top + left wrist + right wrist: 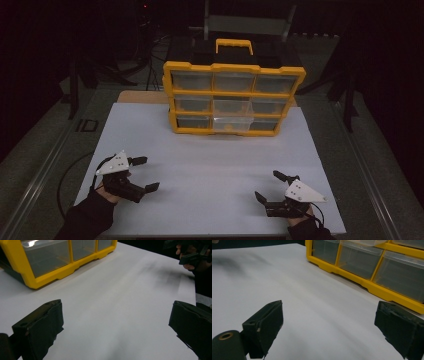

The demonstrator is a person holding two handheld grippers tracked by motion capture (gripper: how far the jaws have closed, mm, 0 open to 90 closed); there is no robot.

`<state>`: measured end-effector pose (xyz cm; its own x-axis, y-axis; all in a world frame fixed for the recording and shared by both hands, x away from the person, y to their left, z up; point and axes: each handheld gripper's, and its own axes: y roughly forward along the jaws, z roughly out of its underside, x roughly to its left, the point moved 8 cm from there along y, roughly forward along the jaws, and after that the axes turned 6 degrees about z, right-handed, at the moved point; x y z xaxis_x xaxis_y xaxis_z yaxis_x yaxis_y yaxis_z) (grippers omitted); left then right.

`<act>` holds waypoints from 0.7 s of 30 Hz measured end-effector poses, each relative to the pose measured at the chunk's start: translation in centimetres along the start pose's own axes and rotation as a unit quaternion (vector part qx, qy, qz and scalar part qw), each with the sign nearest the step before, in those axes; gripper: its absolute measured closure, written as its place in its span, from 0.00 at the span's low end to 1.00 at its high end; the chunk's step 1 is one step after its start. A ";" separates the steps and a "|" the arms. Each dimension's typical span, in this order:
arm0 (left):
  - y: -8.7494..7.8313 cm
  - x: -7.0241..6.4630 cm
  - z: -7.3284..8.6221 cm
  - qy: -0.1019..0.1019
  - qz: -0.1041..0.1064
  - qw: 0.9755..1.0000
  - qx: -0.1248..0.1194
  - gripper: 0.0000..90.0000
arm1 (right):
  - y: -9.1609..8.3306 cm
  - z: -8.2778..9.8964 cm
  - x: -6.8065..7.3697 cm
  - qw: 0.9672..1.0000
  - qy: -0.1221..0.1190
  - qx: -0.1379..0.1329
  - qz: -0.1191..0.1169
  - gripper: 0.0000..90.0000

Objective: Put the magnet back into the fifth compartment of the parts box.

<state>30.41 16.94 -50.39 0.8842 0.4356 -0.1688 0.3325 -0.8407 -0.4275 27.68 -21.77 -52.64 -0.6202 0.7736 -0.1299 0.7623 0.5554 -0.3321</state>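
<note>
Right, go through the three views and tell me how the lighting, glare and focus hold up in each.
High view: dim all round, the white table the one bright area, the yellow organizer readable. Left gripper view: a glare spot on one clear drawer, soft grey shadows across the table, near jaws slightly soft. Right gripper view: even light, drawers fairly sharp, a faint shadow at upper left.

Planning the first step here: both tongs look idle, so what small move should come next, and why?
Probably reach the right tongs forward toward the yellow drawer organizer: both tongs are open and empty, and its bottom middle drawer already juts out slightly.
</note>
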 end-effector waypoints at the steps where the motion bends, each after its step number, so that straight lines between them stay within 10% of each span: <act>1: -0.2 0.1 0.5 -0.007 -0.005 1.000 -0.002 0.00 | 0.0 0.0 -0.1 1.000 0.001 0.000 0.001 0.09; 21: -0.2 1.1 3.2 -0.030 -0.071 0.997 -0.003 0.00 | -0.1 0.3 -0.5 1.000 0.005 0.001 0.008 0.09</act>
<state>30.26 18.56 -53.33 0.8069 0.5688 -0.1594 0.4550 -0.7706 -0.4463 27.83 -22.30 -52.79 -0.6066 0.7851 -0.1249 0.7711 0.5428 -0.3329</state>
